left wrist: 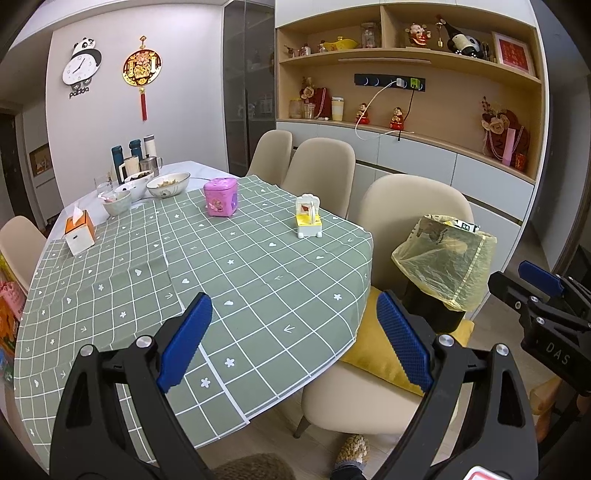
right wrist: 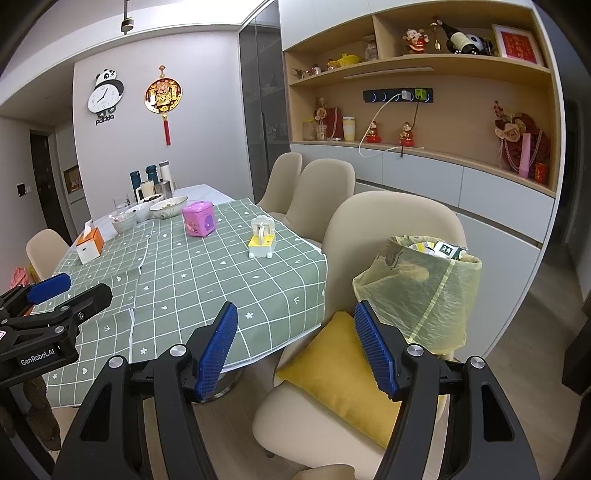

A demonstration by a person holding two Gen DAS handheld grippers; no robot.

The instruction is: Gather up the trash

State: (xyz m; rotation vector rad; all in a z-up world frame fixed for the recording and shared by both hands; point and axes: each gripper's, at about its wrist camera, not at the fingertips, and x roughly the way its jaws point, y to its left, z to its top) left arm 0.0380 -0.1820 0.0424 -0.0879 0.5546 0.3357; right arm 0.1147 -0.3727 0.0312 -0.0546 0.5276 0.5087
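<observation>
With both grippers spread and empty, my right gripper (right wrist: pixel 295 347) sits nearer the lined trash bin (right wrist: pixel 417 291), lower right, on the chair (right wrist: pixel 388 221). My left gripper (left wrist: pixel 291 339) hangs over the table (left wrist: pixel 229 266); the bin stands upright, ahead-right.

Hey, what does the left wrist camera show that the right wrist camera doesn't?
Only the left wrist view shows the person's slippered foot on the floor. Only the right wrist view shows the ceiling fixture and the table's pedestal base. Both show the lined trash bin on the chair with the yellow cushion, the pink box, and both grippers open and empty.
</observation>
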